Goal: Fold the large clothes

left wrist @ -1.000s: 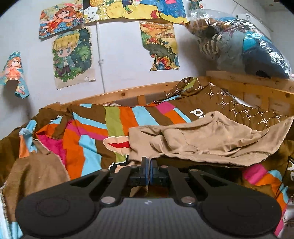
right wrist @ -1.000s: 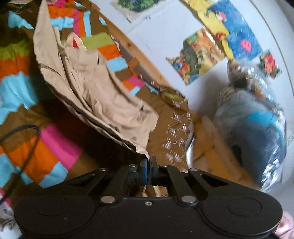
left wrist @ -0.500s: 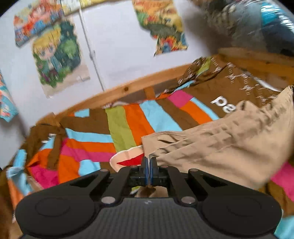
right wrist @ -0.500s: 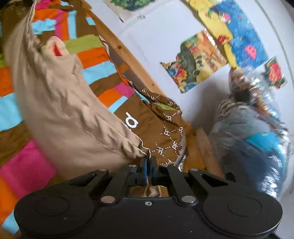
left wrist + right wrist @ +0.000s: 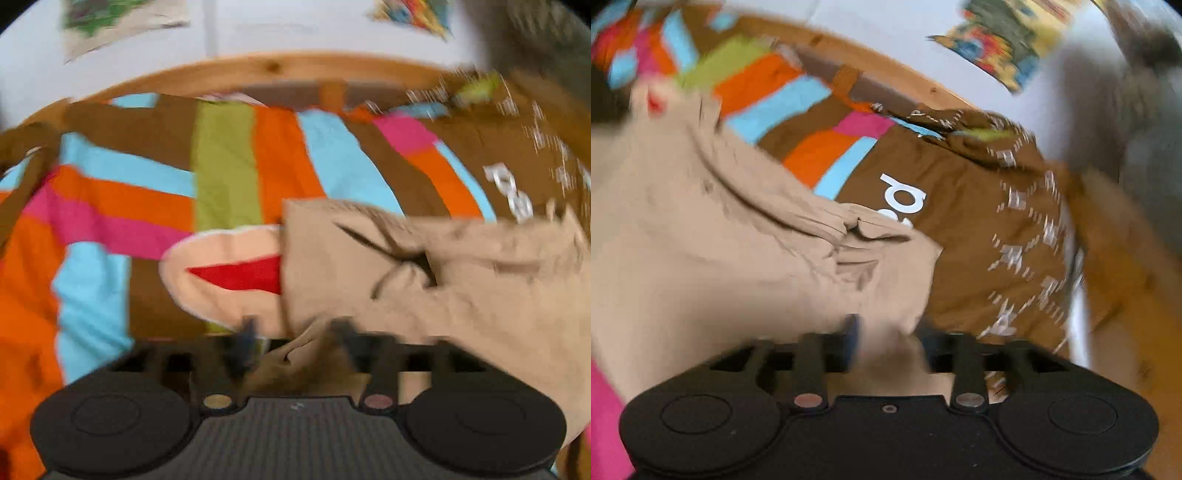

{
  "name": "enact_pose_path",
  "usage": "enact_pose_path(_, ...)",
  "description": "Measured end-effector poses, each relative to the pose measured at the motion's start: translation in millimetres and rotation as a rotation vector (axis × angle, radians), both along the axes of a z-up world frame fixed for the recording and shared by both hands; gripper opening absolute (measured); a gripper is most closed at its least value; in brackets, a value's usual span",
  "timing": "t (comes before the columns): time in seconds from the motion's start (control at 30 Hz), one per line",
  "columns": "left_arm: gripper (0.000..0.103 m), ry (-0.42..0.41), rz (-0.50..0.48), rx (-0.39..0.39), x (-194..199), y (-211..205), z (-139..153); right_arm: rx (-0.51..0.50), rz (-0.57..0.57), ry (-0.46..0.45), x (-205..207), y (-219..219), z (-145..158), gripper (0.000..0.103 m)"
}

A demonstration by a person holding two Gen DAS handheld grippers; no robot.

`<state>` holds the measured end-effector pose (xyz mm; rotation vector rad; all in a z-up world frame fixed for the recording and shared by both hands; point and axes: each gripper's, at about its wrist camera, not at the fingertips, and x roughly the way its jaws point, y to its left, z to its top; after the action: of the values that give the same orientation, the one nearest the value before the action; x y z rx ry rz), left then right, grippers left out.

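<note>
A tan garment (image 5: 424, 266) with a peach collar and red lining (image 5: 236, 277) lies on the striped bedspread (image 5: 221, 166). It also shows in the right wrist view (image 5: 720, 240). My left gripper (image 5: 295, 336) is open, with the garment's near left corner lying loose between its fingers. My right gripper (image 5: 888, 332) is open too, with the garment's near right corner in the gap. Both frames are motion-blurred.
A brown patterned blanket (image 5: 997, 229) is heaped at the bed's right end. A wooden bed rail (image 5: 280, 70) runs along the far side against a white wall with posters (image 5: 997, 48). A grey bundle (image 5: 1152, 110) sits at the far right.
Both grippers have swung forward and down over the bed with the garment and their fingers have opened. The garment now lies spread on the bedspread.
</note>
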<state>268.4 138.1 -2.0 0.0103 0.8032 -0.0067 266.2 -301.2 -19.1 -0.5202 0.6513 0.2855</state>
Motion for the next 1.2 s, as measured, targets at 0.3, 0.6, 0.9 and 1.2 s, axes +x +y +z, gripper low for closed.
enact_pose_path(0.3, 0.081, -0.033, 0.15, -0.16, -90, 47, 5, 0.444, -0.284, -0.057, -88, -61, 14, 0.081)
enact_pose_path(0.6, 0.017, 0.066, 0.18, -0.29, -113, 58, -38, 0.738, -0.568, 0.082, -116, -97, -39, 0.037)
enact_pose_path(0.9, 0.001, -0.092, 0.207, -0.209, -131, 41, 21, 0.711, -0.521, -0.04, -128, -83, -15, 0.002)
enact_pose_path(1.2, 0.002, 0.054, 0.234, -0.114, -127, 47, -14, 0.79, -0.519, -0.033, -158, -91, 17, 0.002)
